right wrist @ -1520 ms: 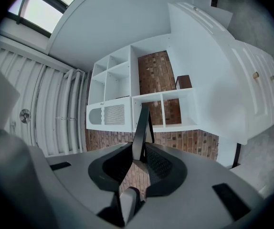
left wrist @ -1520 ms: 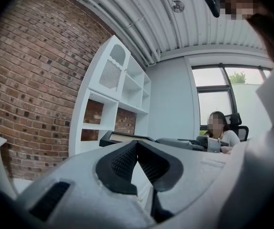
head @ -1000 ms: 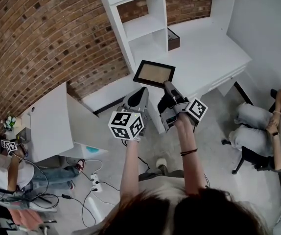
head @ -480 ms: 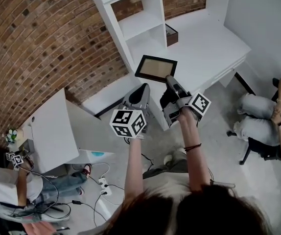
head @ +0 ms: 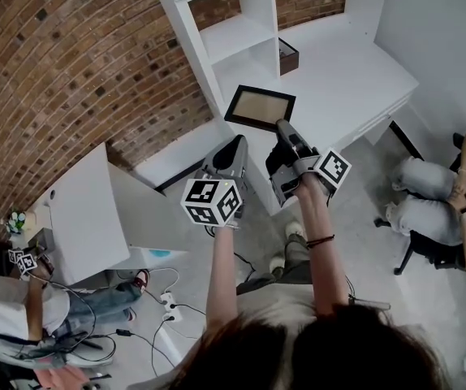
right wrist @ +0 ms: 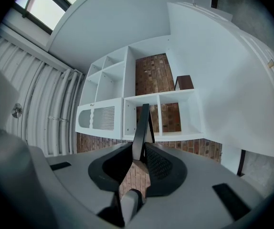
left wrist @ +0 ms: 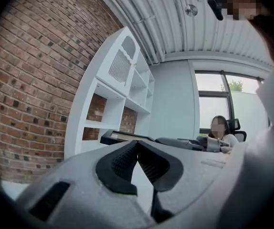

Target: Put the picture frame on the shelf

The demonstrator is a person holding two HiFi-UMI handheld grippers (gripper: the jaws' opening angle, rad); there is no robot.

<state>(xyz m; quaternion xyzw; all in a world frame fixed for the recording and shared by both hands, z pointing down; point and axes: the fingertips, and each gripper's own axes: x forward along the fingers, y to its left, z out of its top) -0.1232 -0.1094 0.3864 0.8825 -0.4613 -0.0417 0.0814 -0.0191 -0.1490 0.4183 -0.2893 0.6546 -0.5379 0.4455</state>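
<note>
The carrying step is judged to be in hand. The picture frame [head: 259, 108] is held in the air by the right tool [head: 281, 127], gripped at its near edge. In the right gripper view the frame [right wrist: 141, 125] is seen edge-on, and the jaws of the right tool [right wrist: 139, 152] are closed onto it about halfway, with both pads pressed against its sides. The frame is placed in front of the lower compartments of the white shelf [head: 242, 36] and above the near end of the table [head: 355, 84]; no contact with either is seen.

The left tool [head: 236, 145] is kept beside the right one, just short of the frame. Its jaws are brought together and nothing is held between them, as shown in the left gripper view [left wrist: 137, 144].

For the next move, the frame has to be carried forward and raised to an open compartment, then set down on a board so that it is supported before the jaws are parted. The small dark box [head: 288, 56] at the foot of the shelf is best avoided.
</note>
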